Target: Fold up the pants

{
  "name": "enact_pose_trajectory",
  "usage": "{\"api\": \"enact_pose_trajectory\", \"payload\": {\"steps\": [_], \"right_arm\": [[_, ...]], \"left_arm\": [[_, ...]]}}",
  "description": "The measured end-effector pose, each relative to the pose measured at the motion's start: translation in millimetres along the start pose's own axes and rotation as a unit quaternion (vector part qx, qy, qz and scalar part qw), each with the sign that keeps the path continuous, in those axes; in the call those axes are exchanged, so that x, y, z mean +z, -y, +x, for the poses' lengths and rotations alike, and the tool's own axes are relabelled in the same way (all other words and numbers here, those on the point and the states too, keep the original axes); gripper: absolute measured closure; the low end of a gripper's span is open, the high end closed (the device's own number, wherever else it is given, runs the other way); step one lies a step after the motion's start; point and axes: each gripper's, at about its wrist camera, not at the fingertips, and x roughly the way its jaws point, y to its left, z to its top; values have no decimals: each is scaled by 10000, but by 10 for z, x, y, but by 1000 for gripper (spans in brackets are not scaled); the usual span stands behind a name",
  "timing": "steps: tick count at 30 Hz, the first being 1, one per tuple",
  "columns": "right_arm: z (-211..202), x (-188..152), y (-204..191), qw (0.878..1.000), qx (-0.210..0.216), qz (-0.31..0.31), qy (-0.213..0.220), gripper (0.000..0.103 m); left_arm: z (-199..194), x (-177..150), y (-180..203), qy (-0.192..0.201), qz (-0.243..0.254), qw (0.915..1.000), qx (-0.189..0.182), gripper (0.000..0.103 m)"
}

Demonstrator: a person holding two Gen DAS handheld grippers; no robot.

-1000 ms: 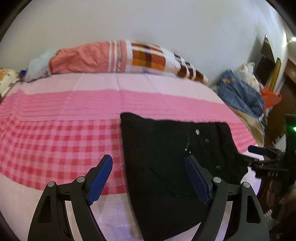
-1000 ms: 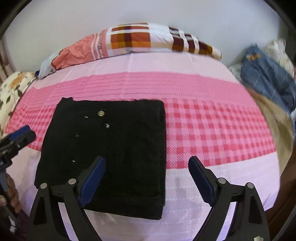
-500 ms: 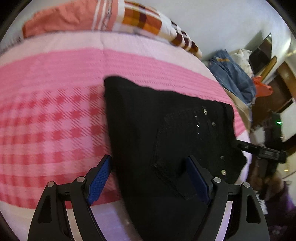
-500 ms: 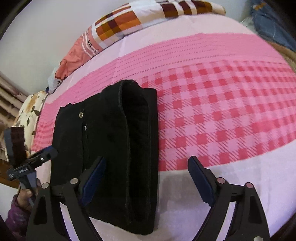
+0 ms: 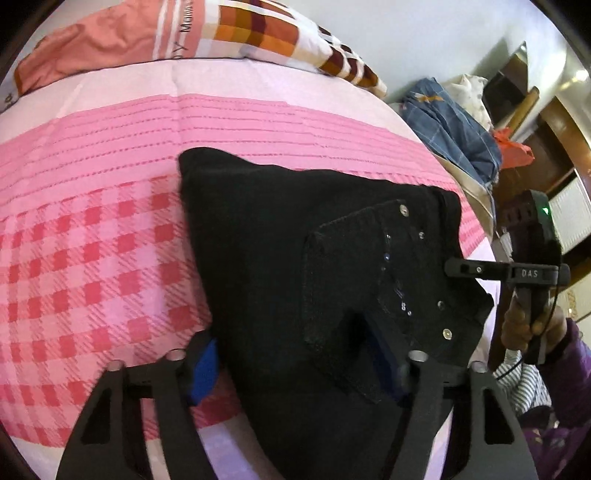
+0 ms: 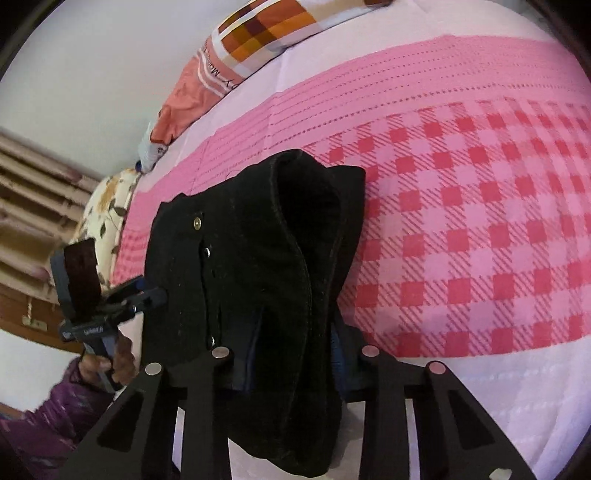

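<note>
Folded black pants (image 5: 295, 266) with metal rivets lie on the pink checked bed; they also show in the right wrist view (image 6: 258, 277). My left gripper (image 5: 295, 358) straddles the near left edge of the pants, its jaws partly closed with cloth between the blue pads. My right gripper (image 6: 295, 362) is shut on the pants' thick folded edge, which bunches up into a ridge. Each gripper shows in the other's view: the right one at the far right (image 5: 480, 269), the left one at the left (image 6: 140, 295).
A patchwork pillow (image 5: 221, 33) lies at the head of the bed (image 5: 92, 221). A pile of blue cloth (image 5: 450, 125) and wooden furniture stand off the bed's right side. A floral pillow (image 6: 107, 214) lies at the left.
Both grippers have moved down onto the pants and closed. The right one has pinched the folded edge, which has risen into a ridge. The left one's jaws have narrowed around the cloth.
</note>
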Motion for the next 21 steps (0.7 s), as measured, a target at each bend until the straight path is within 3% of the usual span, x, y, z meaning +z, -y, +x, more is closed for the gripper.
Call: {"api": "enact_pose_trajectory", "payload": {"steps": [3,7,8,9,10,11,12,15,21], "right_arm": [[53,45,-30,10000,39,23,-78,49],[106,90,-72,9999,100,14,-123,44],[113,86,-83,9999,40,-60,-98,52],[135,88,-85,9999,69,-56,-114,68],[148,77,-69,9996,235,47,-151,71],[162,89,-67,9991,374,166,-133,76],[157,85,-84,9989,413,188,-109,78],[91,108,-158,9968,716,342,21,80],[3,214,-403,9913,1207,499,154,81]], "left_arm": [[-3,12,-73,-20,-79,9999,-152,38],[9,49,-102,-104,-40,9997,-224,38],[12,64,-115,-108,-53,9995,-278,38],[10,66,-126,-84,-84,9994,-314,38],[4,61,-136,-28,-126,9993,-342,38],[-9,47,-128,97,-139,9995,-276,47],[-29,23,-121,184,-126,9996,-184,58],[-132,-3,-85,479,-201,9986,-91,75],[-270,-22,-102,749,-296,9967,-35,80]]}}
